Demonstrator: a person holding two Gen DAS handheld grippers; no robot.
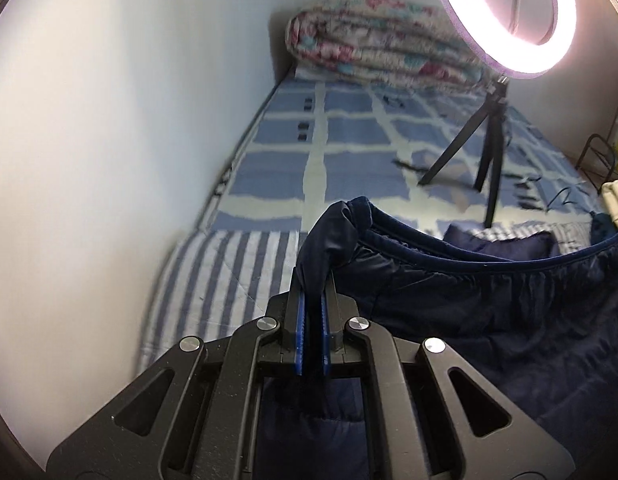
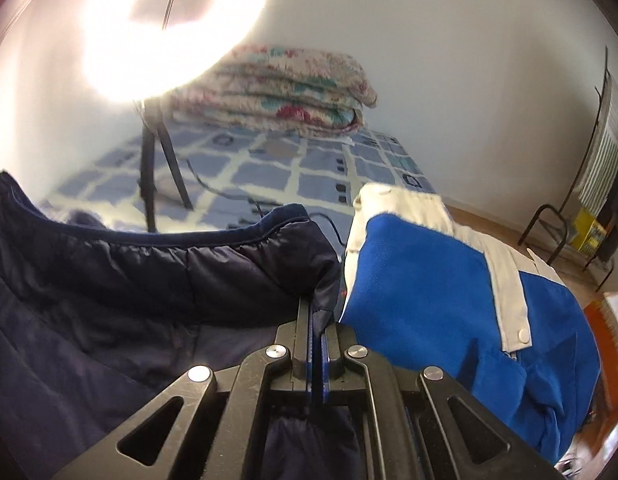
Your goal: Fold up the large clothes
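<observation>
Nearest the left wrist camera, the left gripper has its blue-padded fingers pinched almost together on a bunched corner of the dark navy quilted padded jacket. The fabric bulges out above the fingertips toward 12 o'clock. From there the jacket's piped, gathered edge runs taut toward 3 o'clock, and the puffy body hangs and spreads below it, filling the lower right of that view.

In the right wrist view, the right gripper is likewise clamped tight on the jacket's other corner, the pads meeting on a thin fold. The edge stretches away toward 9 o'clock, slightly sagging in the middle. The jacket is thus held up between both grippers over the near end of the bed.

Just beside the right gripper, at 3 o'clock, lies a bright blue and white folded garment with snap buttons, close to the jacket's corner.

Beyond the jacket, the blue-and-white checked bedsheet lies mostly bare, with a striped blue-and-white cloth at 9 o'clock near the white wall. A black tripod holding a glowing ring light stands on the sheet past the jacket's edge. At the far end, toward 12 o'clock, rests a folded floral quilt.
</observation>
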